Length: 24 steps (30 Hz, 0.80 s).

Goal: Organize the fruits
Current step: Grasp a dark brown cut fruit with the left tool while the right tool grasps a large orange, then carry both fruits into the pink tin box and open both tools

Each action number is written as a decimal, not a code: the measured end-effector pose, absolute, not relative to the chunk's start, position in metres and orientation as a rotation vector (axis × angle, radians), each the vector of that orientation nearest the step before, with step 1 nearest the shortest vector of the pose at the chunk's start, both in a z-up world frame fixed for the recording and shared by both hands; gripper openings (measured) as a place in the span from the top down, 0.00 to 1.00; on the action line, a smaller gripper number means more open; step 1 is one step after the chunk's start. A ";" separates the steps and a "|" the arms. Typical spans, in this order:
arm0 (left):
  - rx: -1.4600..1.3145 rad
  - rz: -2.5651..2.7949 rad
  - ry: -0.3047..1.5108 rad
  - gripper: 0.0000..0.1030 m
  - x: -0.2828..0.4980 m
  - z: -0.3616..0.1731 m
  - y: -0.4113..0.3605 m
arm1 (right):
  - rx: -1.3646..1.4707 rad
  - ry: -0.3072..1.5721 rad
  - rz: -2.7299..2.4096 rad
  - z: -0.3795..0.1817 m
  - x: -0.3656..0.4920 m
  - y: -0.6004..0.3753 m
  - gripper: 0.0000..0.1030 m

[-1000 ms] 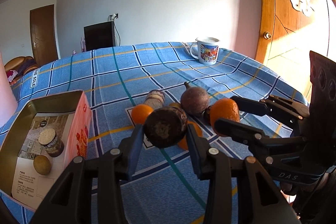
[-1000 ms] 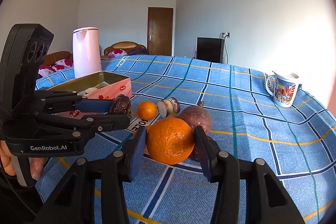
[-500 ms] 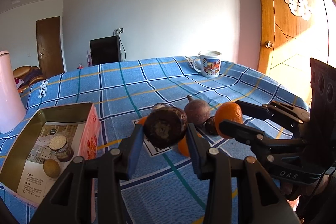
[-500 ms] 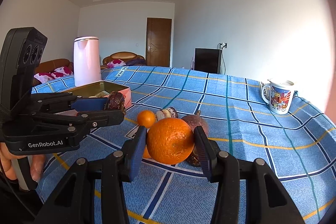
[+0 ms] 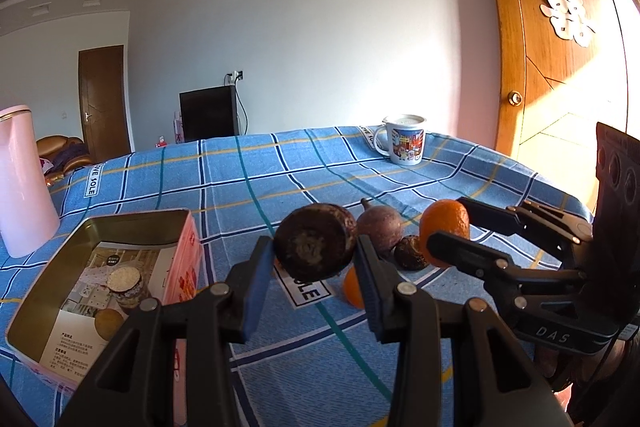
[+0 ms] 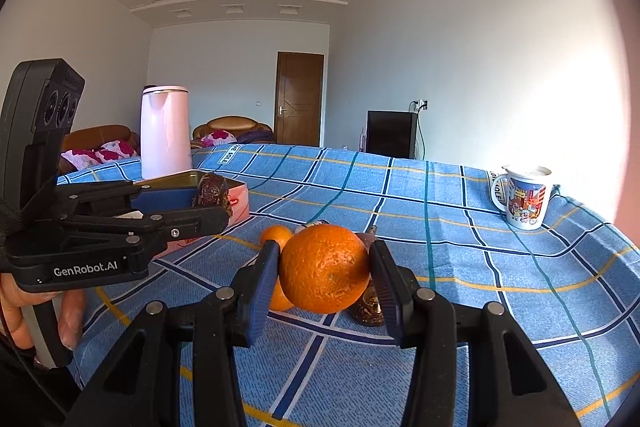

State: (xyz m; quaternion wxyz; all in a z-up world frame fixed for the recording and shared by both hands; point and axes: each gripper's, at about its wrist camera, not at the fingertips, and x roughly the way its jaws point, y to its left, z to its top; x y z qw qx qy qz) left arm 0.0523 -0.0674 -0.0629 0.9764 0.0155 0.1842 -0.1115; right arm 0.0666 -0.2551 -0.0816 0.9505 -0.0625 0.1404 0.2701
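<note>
My left gripper (image 5: 314,259) is shut on a dark brown wrinkled passion fruit (image 5: 314,247) and holds it above the blue checked tablecloth (image 5: 280,167). My right gripper (image 6: 324,277) is shut on a large orange (image 6: 325,269), also lifted; it shows in the left wrist view (image 5: 446,227) too. On the cloth below lie a purple-brown fruit (image 5: 380,227), a small dark fruit (image 5: 408,253) and a small orange (image 5: 353,287). An open tin box (image 5: 100,227) at the left holds a jar (image 5: 126,285) and a round yellowish fruit (image 5: 106,323).
A pink kettle (image 5: 22,179) stands at the left beside the box. A printed mug (image 5: 404,143) stands near the table's far right edge. A wooden door (image 5: 552,47) is at the right.
Both grippers have risen from the cloth with their fruit held; the fruit pile sits lower in both views. The left gripper has drifted slightly toward the tin box.
</note>
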 end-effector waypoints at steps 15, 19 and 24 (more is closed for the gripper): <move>-0.007 -0.173 0.338 0.58 0.049 -0.049 -0.045 | -0.141 0.314 0.530 -0.066 0.070 -0.247 0.53; -0.022 -0.151 0.335 0.58 0.047 -0.044 -0.035 | -0.165 0.305 0.552 -0.057 0.071 -0.237 0.53; -0.048 -0.120 0.330 0.58 0.047 -0.039 -0.017 | -0.173 0.305 0.598 -0.047 0.076 -0.221 0.53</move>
